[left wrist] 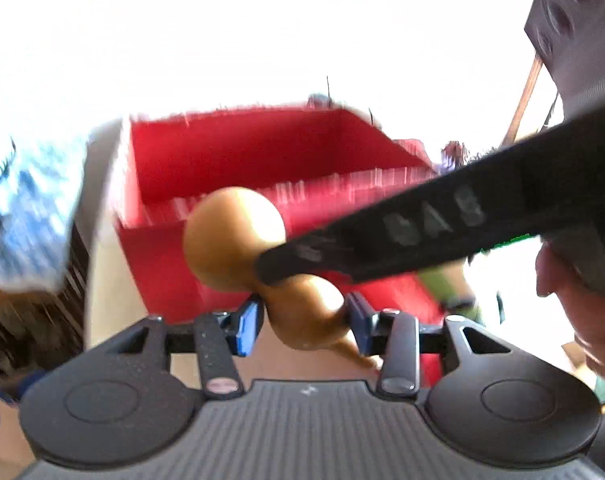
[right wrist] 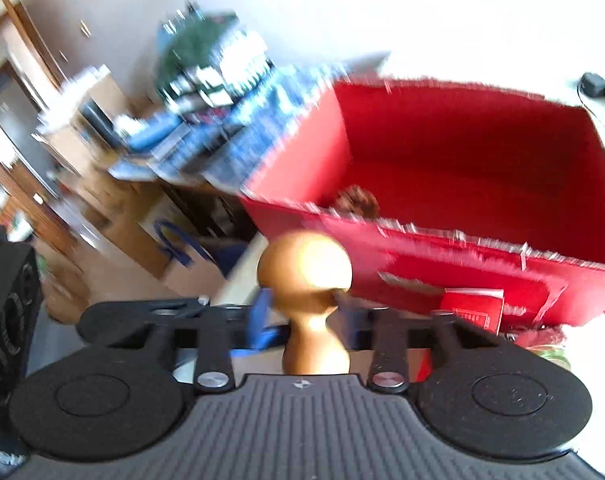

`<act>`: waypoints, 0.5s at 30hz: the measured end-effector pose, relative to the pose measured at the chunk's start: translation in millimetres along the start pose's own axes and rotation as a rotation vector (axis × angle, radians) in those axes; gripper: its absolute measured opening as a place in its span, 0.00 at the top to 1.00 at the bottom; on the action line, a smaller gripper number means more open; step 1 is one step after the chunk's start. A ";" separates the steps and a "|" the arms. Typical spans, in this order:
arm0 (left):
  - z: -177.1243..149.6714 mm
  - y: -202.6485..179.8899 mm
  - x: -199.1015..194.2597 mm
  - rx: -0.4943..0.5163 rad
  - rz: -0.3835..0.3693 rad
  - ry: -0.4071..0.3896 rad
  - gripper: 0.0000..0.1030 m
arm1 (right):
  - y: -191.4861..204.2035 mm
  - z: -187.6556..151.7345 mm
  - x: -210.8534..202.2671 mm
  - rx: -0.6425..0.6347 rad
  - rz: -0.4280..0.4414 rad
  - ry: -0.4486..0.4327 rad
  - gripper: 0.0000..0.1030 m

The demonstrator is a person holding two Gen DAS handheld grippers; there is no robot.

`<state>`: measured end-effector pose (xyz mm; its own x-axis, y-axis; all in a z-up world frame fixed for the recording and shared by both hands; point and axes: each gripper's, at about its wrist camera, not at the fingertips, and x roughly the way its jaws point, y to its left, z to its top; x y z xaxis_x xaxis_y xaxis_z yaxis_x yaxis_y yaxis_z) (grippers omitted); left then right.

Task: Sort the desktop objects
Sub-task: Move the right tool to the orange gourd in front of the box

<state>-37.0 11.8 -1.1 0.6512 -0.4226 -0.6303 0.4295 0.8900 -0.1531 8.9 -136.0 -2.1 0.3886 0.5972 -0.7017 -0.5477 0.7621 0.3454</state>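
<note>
Ahead of both grippers the red box (right wrist: 462, 184) is seen open-topped, while a gourd (left wrist: 238, 240) is clamped by the left gripper (left wrist: 302, 322) and another gourd (right wrist: 306, 280), long axis forward, by the right gripper (right wrist: 306, 320).

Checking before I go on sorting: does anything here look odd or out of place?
One thing: the wooden gourd is clamped in the left gripper while the right gripper straddles it too, one finger lying across its waist. Two grippers on one item looks odd; whether the right one grips is unclear.
</note>
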 end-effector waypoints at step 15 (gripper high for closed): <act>-40.8 25.2 69.2 0.009 0.064 0.159 0.47 | -55.3 -29.1 49.9 0.254 -0.004 0.141 0.72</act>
<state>-6.6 12.0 -79.6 0.5703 -0.3321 -0.7513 0.3963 0.9124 -0.1025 37.0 -155.6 -74.4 0.2739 0.5671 -0.7768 -0.3363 0.8132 0.4750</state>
